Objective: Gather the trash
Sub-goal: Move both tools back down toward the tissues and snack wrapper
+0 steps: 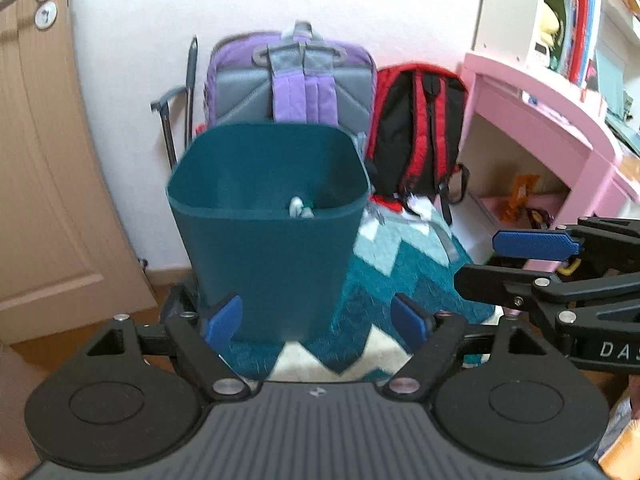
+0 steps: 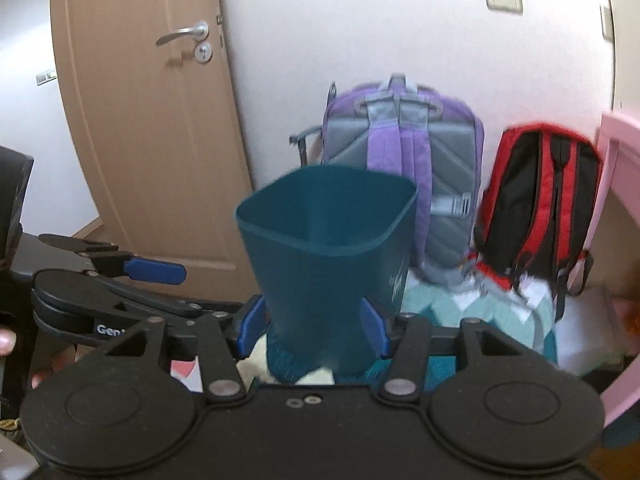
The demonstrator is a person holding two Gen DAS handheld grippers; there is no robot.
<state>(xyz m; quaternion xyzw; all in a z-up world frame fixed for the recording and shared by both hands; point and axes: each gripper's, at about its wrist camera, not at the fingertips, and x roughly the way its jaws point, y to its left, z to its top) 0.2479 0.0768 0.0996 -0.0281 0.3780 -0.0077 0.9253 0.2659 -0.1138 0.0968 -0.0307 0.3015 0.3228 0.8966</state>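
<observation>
The teal bin (image 1: 268, 216) is standing upright on the zigzag rug (image 1: 400, 264), near the rug's far edge and just in front of the purple backpack (image 1: 292, 80) leaning on the wall. A small pale scrap of trash (image 1: 299, 207) is showing inside the bin, low against its near wall; in the right wrist view the bin's inside looks dark and the scrap is hidden.

The left gripper (image 1: 316, 320) is hovering in front of the bin's base with its blue pads spread wide and nothing between them. The right gripper (image 2: 314, 328) is also standing open and empty, its pads lying to either side of the bin's lower body; whether they are touching the wall cannot be told. Each gripper is appearing at the edge of the other's view, so the two are sitting side by side, both facing the bin.

With both tools empty and one scrap already in the bin, the person seems to be between items, or starting to take hold of the bin itself. More white scraps (image 1: 416, 204) are lying on the rug at the foot of the red backpack (image 1: 416, 128). The next move is probably calling for one gripper to swing right toward those scraps, close on one, and carry it over the bin's rim.
</observation>
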